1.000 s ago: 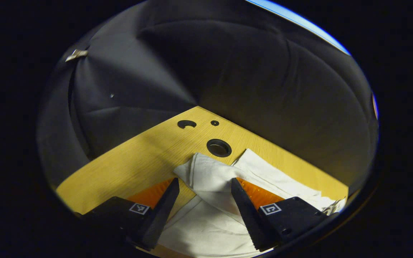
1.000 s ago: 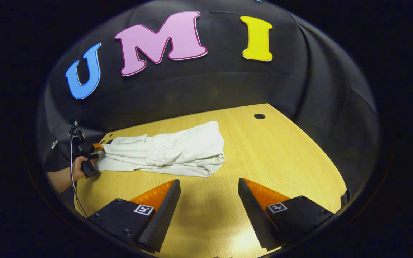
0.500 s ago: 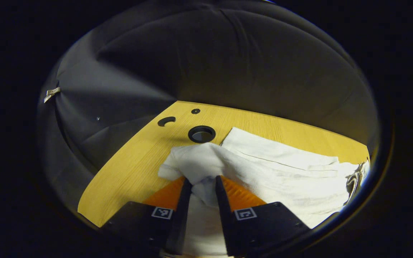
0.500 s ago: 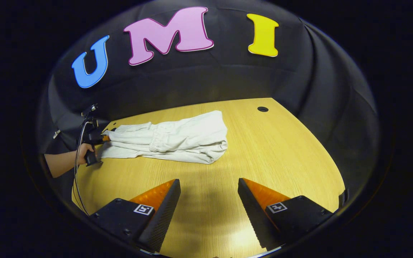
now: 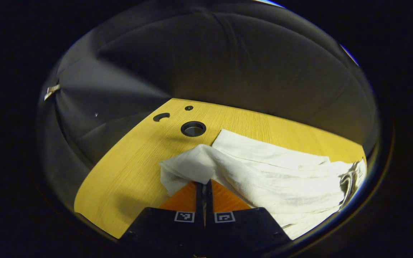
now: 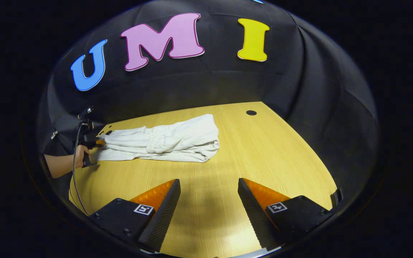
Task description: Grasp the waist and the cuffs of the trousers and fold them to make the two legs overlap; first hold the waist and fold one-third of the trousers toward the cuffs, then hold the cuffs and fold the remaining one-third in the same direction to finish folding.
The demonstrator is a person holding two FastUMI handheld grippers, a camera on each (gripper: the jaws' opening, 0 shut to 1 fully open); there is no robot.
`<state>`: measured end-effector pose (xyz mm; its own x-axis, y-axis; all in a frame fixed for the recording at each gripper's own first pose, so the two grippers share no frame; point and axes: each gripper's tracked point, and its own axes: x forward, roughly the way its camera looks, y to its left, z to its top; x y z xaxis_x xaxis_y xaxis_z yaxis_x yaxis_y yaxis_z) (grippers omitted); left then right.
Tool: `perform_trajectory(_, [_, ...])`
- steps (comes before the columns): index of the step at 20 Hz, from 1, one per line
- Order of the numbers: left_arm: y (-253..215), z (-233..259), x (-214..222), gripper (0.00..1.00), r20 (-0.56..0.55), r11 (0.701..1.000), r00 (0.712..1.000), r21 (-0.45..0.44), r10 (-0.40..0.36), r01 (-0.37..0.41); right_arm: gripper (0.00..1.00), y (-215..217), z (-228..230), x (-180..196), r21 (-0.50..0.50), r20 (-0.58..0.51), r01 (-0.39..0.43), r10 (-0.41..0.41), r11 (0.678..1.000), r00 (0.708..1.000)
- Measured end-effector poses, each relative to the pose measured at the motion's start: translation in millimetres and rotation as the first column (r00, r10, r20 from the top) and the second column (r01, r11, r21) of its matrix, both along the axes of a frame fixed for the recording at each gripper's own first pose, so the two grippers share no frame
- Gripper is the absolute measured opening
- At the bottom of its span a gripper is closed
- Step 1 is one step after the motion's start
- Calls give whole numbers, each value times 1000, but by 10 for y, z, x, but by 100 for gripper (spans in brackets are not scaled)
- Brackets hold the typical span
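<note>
The bench (image 6: 264, 150) carries the trousers (image 6: 170, 141), which lie as a long pale bundle across its far half in the right gripper view, their long axis running from the person's hand (image 6: 81, 157) at the left edge toward the middle of the bench. The thick, rounded end of the bundle points toward the bench's middle; the thinner end, which I take to be the cuffs, sits at the left tool (image 6: 97, 142).

That is the relation the next move turns on: the fold has to travel along this long axis, away from the left tool and toward the rounded end, so the cloth is carried over the part already lying flat.

In the left gripper view the trousers (image 5: 264, 172) spread ahead and to the right of the left tool (image 5: 203, 186), and a raised peak of cloth (image 5: 192, 165) stands right at its tips. Its fingers are pressed together with only a thin line between them, pinching that cuff-end cloth.

The right tool (image 6: 209, 200) hangs above bare wood with its fingers spread wide, holding nothing. The trousers lie ahead of it and to its left, well apart, so the left tool is much the nearer one and looks set to do this fold alone.
</note>
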<state>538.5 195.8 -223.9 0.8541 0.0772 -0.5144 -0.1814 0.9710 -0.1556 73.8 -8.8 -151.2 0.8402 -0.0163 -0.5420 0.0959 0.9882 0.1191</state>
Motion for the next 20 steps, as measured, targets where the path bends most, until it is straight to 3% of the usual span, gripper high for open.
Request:
perform_trajectory(2, [-62,184,-4,6,59,994,998,-103,32,-26,98,-84,59,-15,1,16,14,-14,1000,1000])
perform_trajectory(7, [-357,685,-199,6,129,991,992,-136,3,15,98,-327,137,10,-4,48,26,-26,1000,999])
perform_trajectory(8, [-446,794,-239,1,148,988,989,-150,3,20,98,-364,133,52,-5,50,22,-22,1000,999])
perform_trajectory(9, [-540,908,-272,6,165,986,986,-168,3,25,98,-396,147,102,-1,55,10,-10,1000,998])
perform_trajectory(11, [-752,1155,-328,6,190,983,982,-184,13,23,98,-402,183,206,14,65,-36,35,999,997])
perform_trajectory(15, [-1356,1581,-522,6,242,979,970,-200,0,50,98,-613,316,359,18,116,-111,108,994,987])
perform_trajectory(20, [-2312,1990,-715,6,298,976,951,-170,-77,132,98,-934,284,330,-1,138,-152,151,988,979])
